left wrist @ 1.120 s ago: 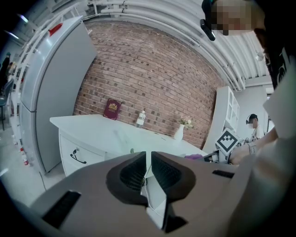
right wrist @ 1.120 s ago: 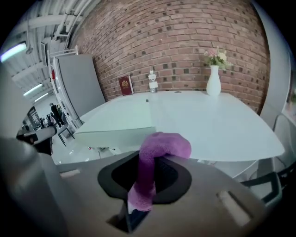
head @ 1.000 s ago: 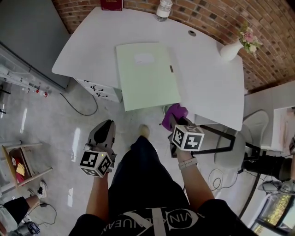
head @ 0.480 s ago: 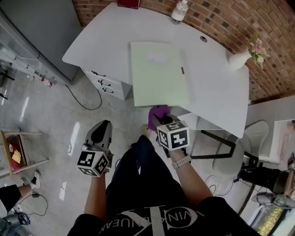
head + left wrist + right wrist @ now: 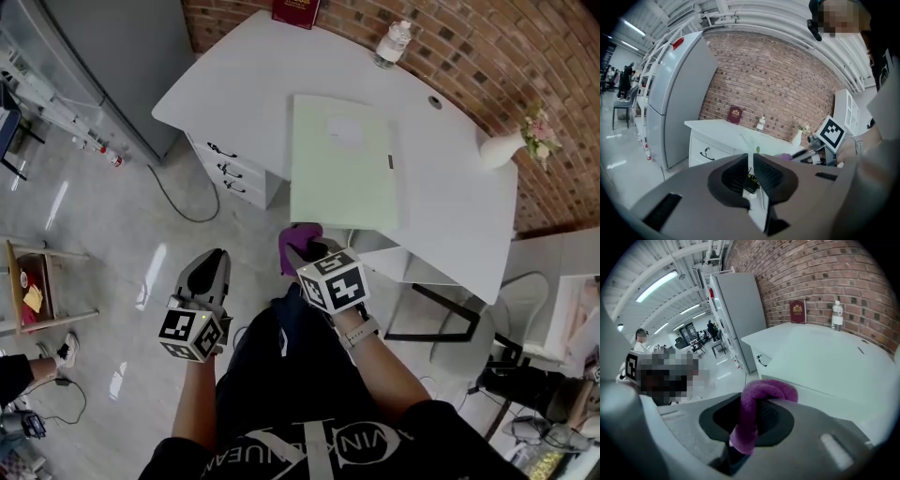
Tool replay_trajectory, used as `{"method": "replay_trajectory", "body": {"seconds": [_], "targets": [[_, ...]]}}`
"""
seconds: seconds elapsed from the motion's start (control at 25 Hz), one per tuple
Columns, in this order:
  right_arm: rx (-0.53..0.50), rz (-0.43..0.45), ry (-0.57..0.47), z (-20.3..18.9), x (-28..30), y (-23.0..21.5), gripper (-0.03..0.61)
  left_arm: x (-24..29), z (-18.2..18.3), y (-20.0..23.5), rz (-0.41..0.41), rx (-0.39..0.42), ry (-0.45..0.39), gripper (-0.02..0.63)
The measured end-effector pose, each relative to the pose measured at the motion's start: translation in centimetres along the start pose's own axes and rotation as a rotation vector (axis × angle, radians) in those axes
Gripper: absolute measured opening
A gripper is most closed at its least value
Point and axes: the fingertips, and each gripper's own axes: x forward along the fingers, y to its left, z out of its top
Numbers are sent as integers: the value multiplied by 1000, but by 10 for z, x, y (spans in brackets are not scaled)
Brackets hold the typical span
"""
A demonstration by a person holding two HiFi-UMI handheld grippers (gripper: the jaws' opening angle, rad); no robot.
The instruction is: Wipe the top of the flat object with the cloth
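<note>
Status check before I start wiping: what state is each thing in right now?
left gripper: shut, empty.
right gripper: shut on the purple cloth.
purple cloth: bunched, held off the desk.
green folder: closed, lying flat on the desk.
water bottle: upright, capped.
vase: upright, flowers in it.
drawers: closed.

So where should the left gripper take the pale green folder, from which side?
Take the pale green folder by its near edge, which seems to overhang the white desk. It lies flat and thin, so come from the person's side, jaws level, one above, one below. The left gripper, now shut, must open first.
</note>
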Motion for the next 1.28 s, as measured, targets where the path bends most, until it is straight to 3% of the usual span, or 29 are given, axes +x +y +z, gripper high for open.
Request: {"method": "replay_trajectory", "body": {"seconds": [0.16,0.28,0.4,0.56,0.68,0.8,0.92,1.28], "targets": [[-133,178,4,23,0,39,61,-3,3,7,25,-6,-15,34],[-354,280,33,61,-5,54,61,-6,9,12,37,-27,-45,35],[-536,330,135,94,7,47,61,-5,8,13,49,-36,-48,34],[-614,402,307,105,33,35,61,10,4,-8,19,91,12,34],[-647,425,413,98,46,32,61,23,12,-15,-2,128,-11,34],[-699,446,509,82,54,33,61,31,24,-12,-4,93,-43,34],[-820,439,605,69,57,23,61,35,27,-1,37,59,-32,34],[-1127,369,596,98,74,-26,61,51,30,23,126,-26,-56,34]]}}
